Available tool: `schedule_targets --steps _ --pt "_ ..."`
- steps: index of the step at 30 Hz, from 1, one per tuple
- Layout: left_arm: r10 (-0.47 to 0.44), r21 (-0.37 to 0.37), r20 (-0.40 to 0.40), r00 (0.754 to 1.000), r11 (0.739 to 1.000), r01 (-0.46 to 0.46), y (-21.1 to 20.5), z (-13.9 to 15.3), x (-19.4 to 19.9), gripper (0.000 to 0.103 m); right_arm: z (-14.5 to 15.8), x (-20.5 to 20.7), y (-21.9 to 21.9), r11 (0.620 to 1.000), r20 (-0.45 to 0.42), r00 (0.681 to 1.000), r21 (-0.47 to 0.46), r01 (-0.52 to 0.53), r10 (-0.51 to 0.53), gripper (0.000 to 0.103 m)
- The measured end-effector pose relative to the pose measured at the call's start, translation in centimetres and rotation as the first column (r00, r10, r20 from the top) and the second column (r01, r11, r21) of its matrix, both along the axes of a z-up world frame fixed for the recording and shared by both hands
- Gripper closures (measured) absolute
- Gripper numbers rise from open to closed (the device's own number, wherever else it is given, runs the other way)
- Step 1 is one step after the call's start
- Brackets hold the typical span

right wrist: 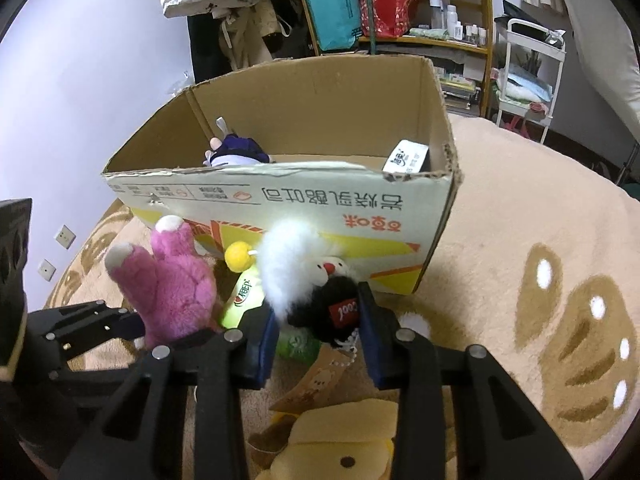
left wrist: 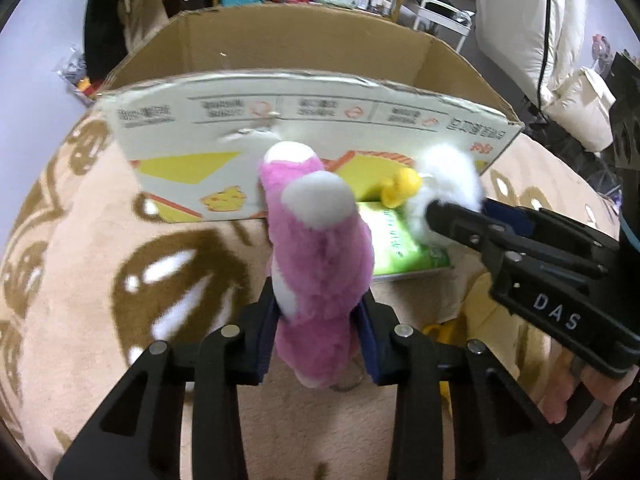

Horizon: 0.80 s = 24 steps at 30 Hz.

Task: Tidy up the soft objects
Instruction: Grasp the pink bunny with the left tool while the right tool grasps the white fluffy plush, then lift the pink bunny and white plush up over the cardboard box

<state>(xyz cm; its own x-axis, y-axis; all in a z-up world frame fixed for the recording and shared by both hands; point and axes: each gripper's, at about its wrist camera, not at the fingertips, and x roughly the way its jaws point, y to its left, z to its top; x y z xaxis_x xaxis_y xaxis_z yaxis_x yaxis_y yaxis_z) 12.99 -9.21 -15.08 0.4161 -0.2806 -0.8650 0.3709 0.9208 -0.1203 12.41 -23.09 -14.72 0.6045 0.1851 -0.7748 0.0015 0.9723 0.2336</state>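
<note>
A: Left gripper [left wrist: 318,332] is clamped on the pink plush toy with white-tipped limbs [left wrist: 316,248], pinched low on the body, held above the beige patterned blanket [left wrist: 80,260] just near of the open cardboard box [left wrist: 280,128].

B: Right gripper [right wrist: 318,330] is clamped on the white-and-black fluffy plush with a red nose [right wrist: 316,280], to the right of the pink one.

A: Handling estimate: both light, soft, compressible; fur may slip. Grip mid-body, not on a limb.

B: Box contents: a small doll in dark purple clothing [right wrist: 236,150] at the far left, a white printed label [right wrist: 404,158] at the right corner. Rest of the floor hidden by the near wall.

A: A yellow plush [right wrist: 336,440] lies on the blanket, near side.
</note>
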Motion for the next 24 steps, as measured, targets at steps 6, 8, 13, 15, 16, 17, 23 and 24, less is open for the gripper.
schedule_targets --steps 6,8,13,15,16,17,23,24 --pt "0.039 0.021 0.045 0.998 0.999 -0.040 1.4 1.4 -1.0 0.069 0.8 -0.8 -0.4 1.000 0.030 0.999 0.003 0.016 -0.016 0.066" --pt "0.046 0.026 0.073 0.996 0.999 -0.048 1.6 2.1 -1.3 0.069 1.6 -1.4 -0.7 0.999 0.058 0.998 0.007 0.033 -0.033 0.066" --pt "0.096 -0.006 0.110 0.989 0.995 -0.096 2.5 4.0 -1.8 0.069 3.3 -2.8 -1.4 0.999 0.113 0.993 0.025 0.041 -0.044 0.066" --pt "0.109 -0.002 0.149 0.983 0.994 -0.110 2.8 4.9 -2.4 0.069 4.0 -3.4 -1.7 0.998 0.128 0.990 0.037 0.048 -0.052 0.066" --pt "0.114 -0.002 0.164 0.980 0.993 -0.115 2.8 5.3 -2.7 0.069 4.3 -3.6 -1.7 0.998 0.134 0.989 0.041 0.052 -0.057 0.066" --pt "0.119 -0.005 0.188 0.975 0.993 -0.120 2.9 5.9 -3.1 0.069 4.6 -3.9 -1.9 0.998 0.139 0.989 0.041 0.055 -0.060 0.066" --pt "0.128 -0.034 0.307 0.943 0.992 -0.124 3.5 9.4 -4.8 0.069 6.8 -5.5 -2.8 0.997 0.204 0.976 0.041 0.069 -0.076 0.066" --pt "0.128 -0.039 0.320 0.939 0.992 -0.122 3.6 9.9 -4.9 0.069 7.3 -5.7 -2.9 0.997 0.215 0.973 0.042 0.072 -0.079 0.066"
